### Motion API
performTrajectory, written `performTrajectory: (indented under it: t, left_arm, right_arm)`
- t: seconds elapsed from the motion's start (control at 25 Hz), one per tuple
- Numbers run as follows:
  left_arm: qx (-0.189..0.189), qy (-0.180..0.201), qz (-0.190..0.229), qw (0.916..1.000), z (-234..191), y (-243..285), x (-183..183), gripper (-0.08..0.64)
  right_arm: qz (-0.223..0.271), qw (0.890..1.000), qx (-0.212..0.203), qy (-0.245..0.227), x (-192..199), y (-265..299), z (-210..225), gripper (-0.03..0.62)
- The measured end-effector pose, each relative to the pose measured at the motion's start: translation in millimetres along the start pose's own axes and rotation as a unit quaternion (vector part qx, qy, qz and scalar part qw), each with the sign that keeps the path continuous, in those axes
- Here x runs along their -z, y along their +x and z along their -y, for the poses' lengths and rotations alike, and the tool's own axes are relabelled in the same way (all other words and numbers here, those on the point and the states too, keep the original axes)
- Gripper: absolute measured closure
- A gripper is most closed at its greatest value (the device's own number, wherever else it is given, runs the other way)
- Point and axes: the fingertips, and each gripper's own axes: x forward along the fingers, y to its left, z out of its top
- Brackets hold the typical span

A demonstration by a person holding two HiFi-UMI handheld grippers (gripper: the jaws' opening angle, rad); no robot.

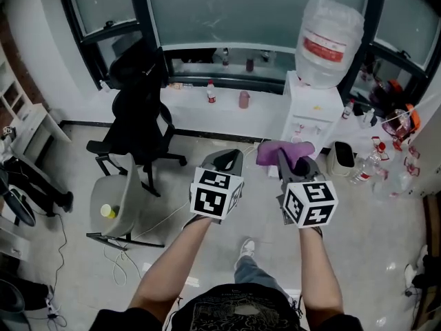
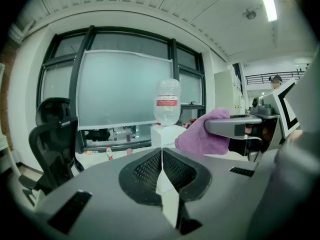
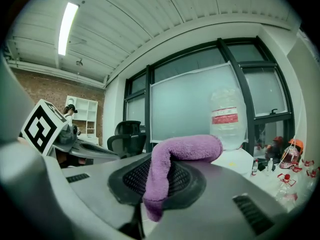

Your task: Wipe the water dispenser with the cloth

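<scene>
Cloth (image 3: 184, 153): purple, pinched in the right tongs (image 1: 286, 158). One end is folded over the top of the tongs. The other hangs down through the seam between the pads. It touches nothing but the tongs.

Water dispenser (image 1: 313, 112): white cabinet standing on the floor against the window wall, at about 1 o'clock from the right tongs in the head view. The large inverted bottle (image 1: 329, 38) sits on top of it. There is open floor between cloth and dispenser, so they are well apart. We see no marks or wet streaks on the cabinet, though it is too small in these views to judge how clean it is.

Left tongs (image 2: 162, 170): pads pressed together with nothing between them. They are level with the right tongs, at their 9 o'clock, and both point towards the window.

Progress, our reading: the cloth is in hand and aimed roughly at the dispenser, so the pick-up is done. No contact has been made, so we count the wiping as not yet begun. What is left is the approach, then passes over the top, front and sides.

Surroundings: a black office chair (image 1: 141, 109) at 10 o'clock, a grey chair (image 1: 117, 198) at 8 o'clock, and small bottles on the window ledge (image 1: 200, 102) at 12 o'clock. More bottles (image 1: 375, 161) crowd the floor at 3 o'clock, just beside the dispenser. We judge these a knock-over risk on the approach.
</scene>
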Motion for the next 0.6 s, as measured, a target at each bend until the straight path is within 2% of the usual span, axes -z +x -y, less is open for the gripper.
performTrajectory:
  t: [0.4,0.6]
  left_arm:
    - [0.004,-0.004,-0.014,0.9999,-65.1,125.4,-32.3,0.531]
    - [0.004,-0.007,-0.015,0.9999,-90.3,166.3,-47.7,0.531]
  right_arm:
    - [-0.011,1.0,-0.004,-0.001,-14.4,130.3,66.1,0.545]
    - [-0.02,1.0,-0.006,-0.004,-21.7,176.3,88.8,0.545]
